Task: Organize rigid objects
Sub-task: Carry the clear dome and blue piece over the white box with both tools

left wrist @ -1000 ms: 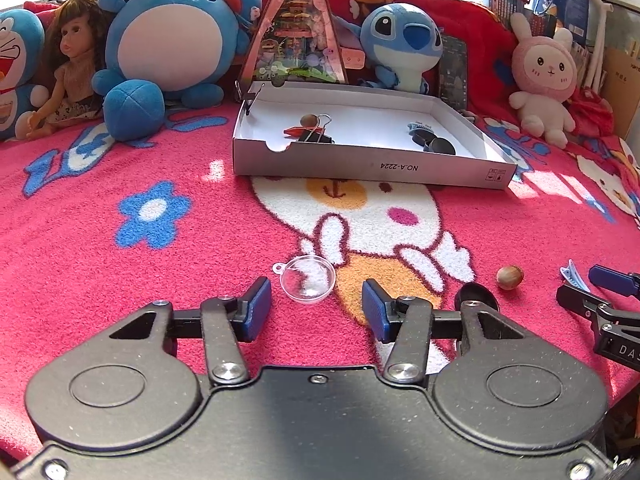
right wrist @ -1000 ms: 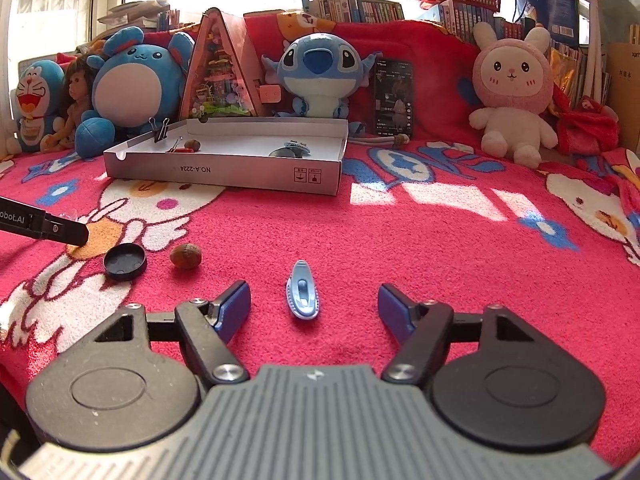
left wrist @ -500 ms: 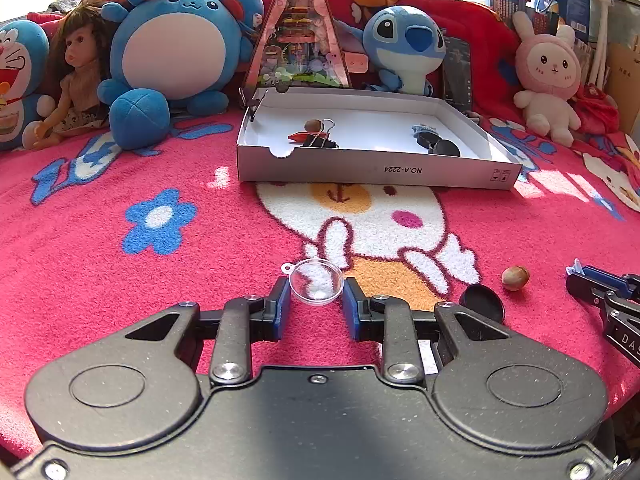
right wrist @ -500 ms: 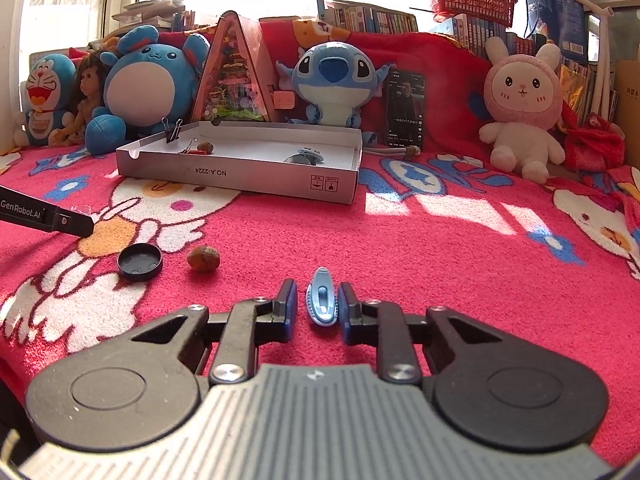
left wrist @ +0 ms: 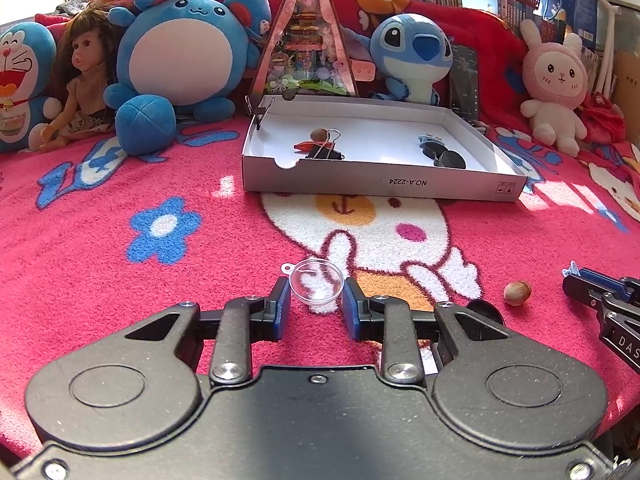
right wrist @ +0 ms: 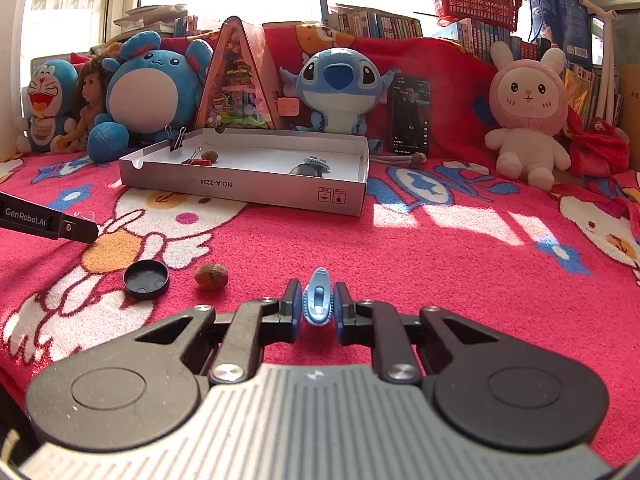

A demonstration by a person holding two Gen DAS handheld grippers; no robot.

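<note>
My left gripper (left wrist: 316, 296) is shut on a clear plastic half-dome cup (left wrist: 316, 283) and holds it above the red blanket. My right gripper (right wrist: 317, 304) is shut on a small blue hair clip (right wrist: 318, 300), lifted off the blanket. A white shallow box (left wrist: 380, 186) stands farther back, also in the right wrist view (right wrist: 248, 188); it holds a nut, binder clips, black caps and a blue clip. A loose nut (right wrist: 211, 276) and a black cap (right wrist: 146, 279) lie on the blanket left of my right gripper.
Plush toys, a doll (left wrist: 86, 80) and a triangular display case (left wrist: 306, 44) line the back behind the box. A phone (right wrist: 410, 114) leans against the red cushion. My left gripper's arm shows at the left in the right wrist view (right wrist: 44, 222).
Both grippers closed from wide open: the left on the clear cup, the right on the blue hair clip. Both objects have since risen off the blanket.
</note>
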